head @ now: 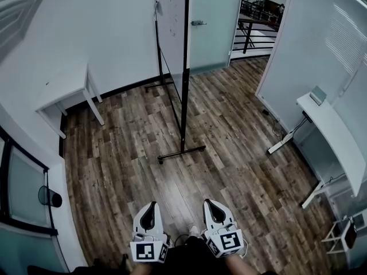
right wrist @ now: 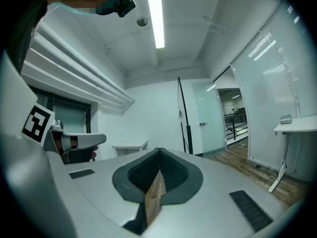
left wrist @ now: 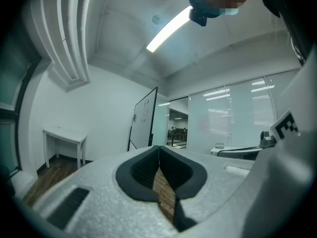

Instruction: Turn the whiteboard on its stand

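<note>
A whiteboard [head: 170, 22] in a black frame stands on a black wheeled stand [head: 182, 150] in the middle of the room, seen nearly edge-on in the head view. It also shows far ahead in the left gripper view, whiteboard [left wrist: 144, 117], and as a thin black upright in the right gripper view, whiteboard [right wrist: 183, 118]. My left gripper [head: 150, 209] and right gripper [head: 213, 207] are held side by side low in the head view, well short of the stand. Both have their jaws together with nothing between them.
A small white table [head: 64, 90] stands against the left wall. A long white desk [head: 330, 133] runs along the right glass wall. A frosted glass door [head: 209, 24] and an open doorway lie behind the whiteboard. Wood floor lies between me and the stand.
</note>
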The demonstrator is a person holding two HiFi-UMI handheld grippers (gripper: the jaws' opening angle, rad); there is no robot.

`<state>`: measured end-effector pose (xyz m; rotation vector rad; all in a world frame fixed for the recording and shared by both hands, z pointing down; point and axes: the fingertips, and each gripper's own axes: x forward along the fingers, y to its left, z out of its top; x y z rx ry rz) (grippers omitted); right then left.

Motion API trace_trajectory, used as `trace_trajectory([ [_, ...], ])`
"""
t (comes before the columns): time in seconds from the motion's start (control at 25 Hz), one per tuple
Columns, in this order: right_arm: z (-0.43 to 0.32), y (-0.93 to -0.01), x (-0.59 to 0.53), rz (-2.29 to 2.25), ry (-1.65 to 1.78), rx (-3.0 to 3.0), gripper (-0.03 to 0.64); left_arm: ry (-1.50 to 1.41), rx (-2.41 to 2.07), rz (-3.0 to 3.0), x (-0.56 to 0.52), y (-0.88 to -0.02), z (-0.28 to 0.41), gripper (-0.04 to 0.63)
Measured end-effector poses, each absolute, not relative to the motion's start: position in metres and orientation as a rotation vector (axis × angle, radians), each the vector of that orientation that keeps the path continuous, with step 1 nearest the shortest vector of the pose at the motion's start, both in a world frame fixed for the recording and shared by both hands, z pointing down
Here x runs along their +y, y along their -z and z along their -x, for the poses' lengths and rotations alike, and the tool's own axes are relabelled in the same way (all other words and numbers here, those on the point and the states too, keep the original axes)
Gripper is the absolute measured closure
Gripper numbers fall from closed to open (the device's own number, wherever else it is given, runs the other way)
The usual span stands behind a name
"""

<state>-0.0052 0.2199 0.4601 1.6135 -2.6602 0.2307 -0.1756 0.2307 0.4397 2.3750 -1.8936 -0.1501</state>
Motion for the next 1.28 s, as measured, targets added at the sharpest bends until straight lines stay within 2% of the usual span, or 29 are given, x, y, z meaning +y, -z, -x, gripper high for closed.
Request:
trace_trajectory([
  [0.6, -0.051, -0.469, 0.184, -1.545, -0.203, -2.688, 0.606, 0.080, -1.946, -2.368, 0.203, -0.451, 0.108, 0.577],
  [0.92, -0.063, -0.484, 0.160, -1.543, -0.237, -2.675, 0.606, 0.039, -1.951, -2.329, 0.182, -0.466, 0.101, 0.577],
  [1.28, -0.070, -0.485, 0.102, -1.566, -0.230, -2.638, 0.606, 0.026, -1.884, -2.356, 0.112, -0.481, 0.088, 0.577],
])
